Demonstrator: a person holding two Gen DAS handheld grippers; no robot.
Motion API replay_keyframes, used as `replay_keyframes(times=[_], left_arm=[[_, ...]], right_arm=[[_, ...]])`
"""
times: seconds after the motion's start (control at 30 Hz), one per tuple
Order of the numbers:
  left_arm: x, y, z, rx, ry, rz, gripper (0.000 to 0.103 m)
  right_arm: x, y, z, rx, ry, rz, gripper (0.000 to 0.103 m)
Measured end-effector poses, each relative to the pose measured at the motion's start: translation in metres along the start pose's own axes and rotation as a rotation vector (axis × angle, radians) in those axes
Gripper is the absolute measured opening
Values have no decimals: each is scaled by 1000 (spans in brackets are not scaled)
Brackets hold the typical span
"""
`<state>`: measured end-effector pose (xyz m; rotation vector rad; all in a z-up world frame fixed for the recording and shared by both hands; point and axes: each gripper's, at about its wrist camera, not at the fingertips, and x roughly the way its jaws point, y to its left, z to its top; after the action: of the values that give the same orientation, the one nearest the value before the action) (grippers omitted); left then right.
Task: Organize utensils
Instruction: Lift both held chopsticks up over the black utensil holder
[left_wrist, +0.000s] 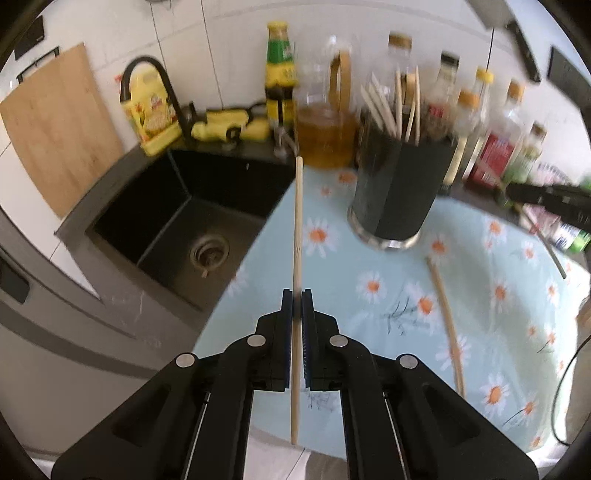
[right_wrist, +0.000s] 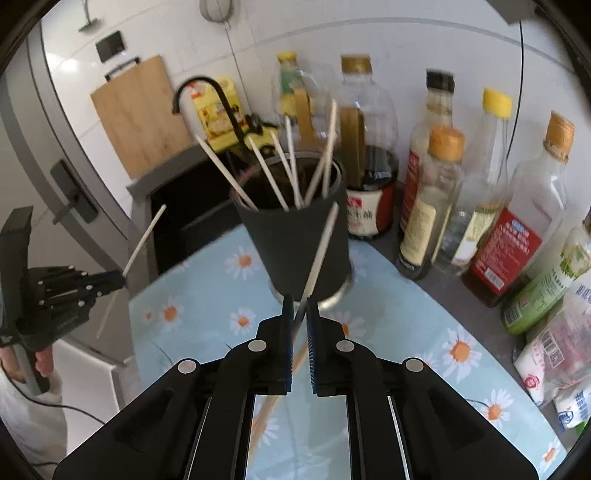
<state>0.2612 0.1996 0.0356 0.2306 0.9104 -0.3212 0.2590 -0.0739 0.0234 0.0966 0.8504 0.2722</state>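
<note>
My left gripper (left_wrist: 297, 295) is shut on a wooden chopstick (left_wrist: 297, 221) that points forward over the mat's edge; it also shows in the right wrist view (right_wrist: 114, 280) at far left. My right gripper (right_wrist: 300, 301) is shut on another chopstick (right_wrist: 319, 254), tilted up to the right in front of the black utensil holder (right_wrist: 295, 243). The holder (left_wrist: 399, 188) stands on the daisy-print mat (left_wrist: 388, 295) and holds several chopsticks (right_wrist: 273, 173). One more chopstick (left_wrist: 445, 317) lies loose on the mat, right of my left gripper. The right gripper's arm (left_wrist: 546, 199) shows at the right edge.
A black sink (left_wrist: 177, 221) with a curved tap (left_wrist: 147, 77) lies left of the mat. Oil and sauce bottles (right_wrist: 436, 177) line the wall behind the holder. A wooden cutting board (left_wrist: 55, 122) leans at far left. Plastic packets (right_wrist: 557, 347) sit at right.
</note>
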Motion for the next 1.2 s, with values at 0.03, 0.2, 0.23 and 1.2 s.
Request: replay_keyframes(times=[0.03,0.2,0.23,1.2], left_arm=[[-3,1,4,5,-13,-4,5],[-21,2,39,38,-115,-66,5],[-25,2,44,45,-134,-80,5],[-33,-40,105,-64,-591,-560,5]], right_arm=[[-5,3,2,0,-18,-9,7],[-20,6,11,46,-75,-11,6],[-24,3,12,52,-86,-10,3],[128,-49,-42,113,304,-128,25]])
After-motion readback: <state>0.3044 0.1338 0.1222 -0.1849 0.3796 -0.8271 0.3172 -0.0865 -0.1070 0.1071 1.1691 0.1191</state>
